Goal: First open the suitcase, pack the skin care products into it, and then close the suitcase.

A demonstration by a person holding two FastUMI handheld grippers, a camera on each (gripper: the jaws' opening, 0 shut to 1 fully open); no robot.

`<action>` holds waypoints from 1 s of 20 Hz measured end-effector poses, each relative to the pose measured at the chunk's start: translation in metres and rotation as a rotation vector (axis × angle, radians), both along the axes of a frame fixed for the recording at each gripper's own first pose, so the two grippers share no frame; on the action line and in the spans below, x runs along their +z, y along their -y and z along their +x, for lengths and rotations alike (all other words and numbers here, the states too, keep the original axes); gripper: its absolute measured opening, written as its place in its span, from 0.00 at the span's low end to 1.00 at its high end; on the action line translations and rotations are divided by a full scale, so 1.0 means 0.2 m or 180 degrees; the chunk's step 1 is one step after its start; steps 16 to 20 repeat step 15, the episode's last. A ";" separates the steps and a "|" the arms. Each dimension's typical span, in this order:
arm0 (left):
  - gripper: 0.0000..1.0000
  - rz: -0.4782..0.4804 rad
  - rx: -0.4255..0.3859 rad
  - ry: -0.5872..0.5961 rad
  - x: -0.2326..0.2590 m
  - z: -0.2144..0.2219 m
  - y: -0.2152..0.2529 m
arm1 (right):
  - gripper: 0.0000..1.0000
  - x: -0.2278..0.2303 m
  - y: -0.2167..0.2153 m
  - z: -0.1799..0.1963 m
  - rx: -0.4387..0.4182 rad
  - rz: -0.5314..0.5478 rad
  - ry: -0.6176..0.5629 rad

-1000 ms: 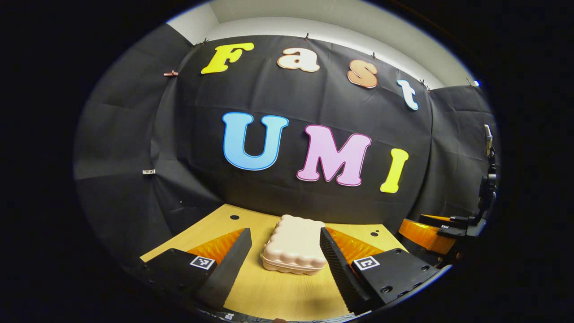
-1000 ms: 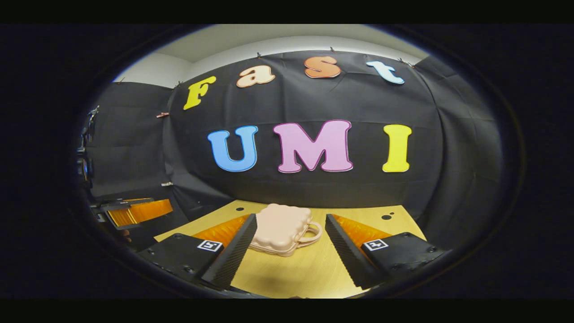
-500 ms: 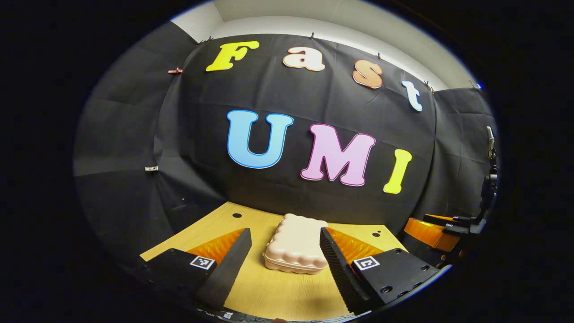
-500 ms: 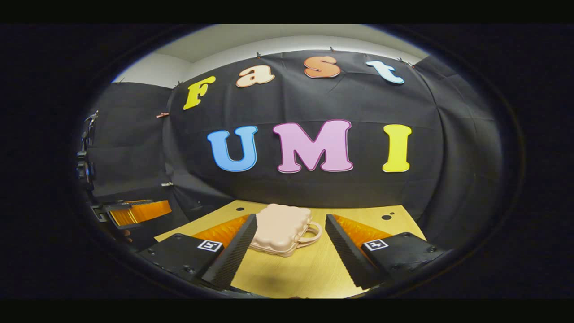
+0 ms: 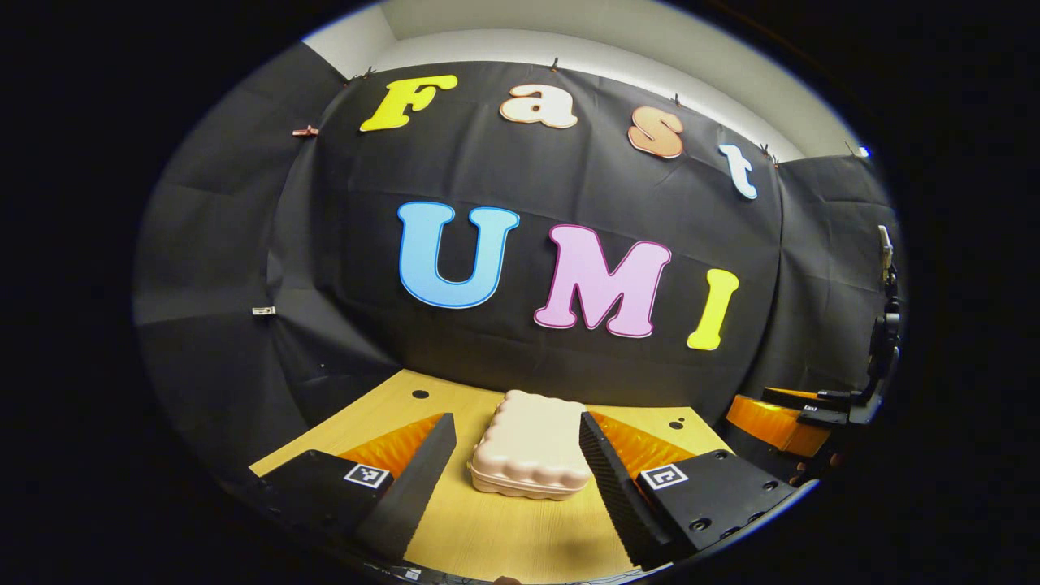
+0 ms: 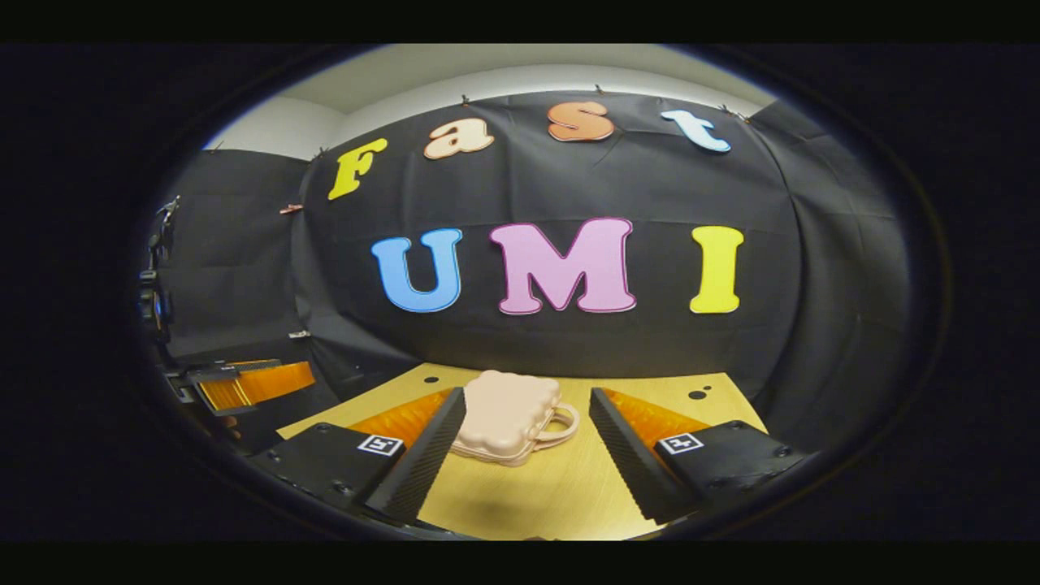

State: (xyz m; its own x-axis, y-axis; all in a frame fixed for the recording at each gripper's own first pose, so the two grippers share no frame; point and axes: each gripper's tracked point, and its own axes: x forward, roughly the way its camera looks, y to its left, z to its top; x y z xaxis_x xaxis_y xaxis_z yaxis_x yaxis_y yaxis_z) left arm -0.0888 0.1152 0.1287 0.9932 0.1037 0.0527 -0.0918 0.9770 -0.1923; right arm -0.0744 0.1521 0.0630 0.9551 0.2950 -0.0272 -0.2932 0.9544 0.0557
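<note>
The small pale-pink hard-shell suitcase with a scalloped edge (image 5: 530,445) lies flat and shut on the light wooden table (image 5: 504,536), toward its far side, near the black cloth wall. In the right gripper view the same suitcase (image 6: 508,416) shows a looped carry handle (image 6: 561,424) on its right side. The left gripper (image 5: 520,471) hangs above the near part of the table, its jaws wide apart with the suitcase seen between them but beyond them, untouched. The right gripper (image 6: 524,455) is likewise held over the near table edge, jaws apart, holding nothing, the suitcase lying slightly left of its centre line. At the far right of the left gripper view sits the other gripper (image 5: 800,418); a hand below it can perhaps be made out, though it is too dark to be sure.
</note>
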 end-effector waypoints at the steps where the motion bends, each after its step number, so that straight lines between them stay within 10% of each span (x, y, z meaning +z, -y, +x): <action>1: 0.96 0.0010 -0.0013 -0.0005 0.00 0.01 0.01 | 0.97 0.00 0.00 0.00 -0.0003 -0.0002 -0.0004; 20: 0.96 -0.0042 -0.0022 0.0005 -0.03 0.00 -0.01 | 0.98 -0.02 0.01 -0.01 -0.0058 -0.0016 -0.0019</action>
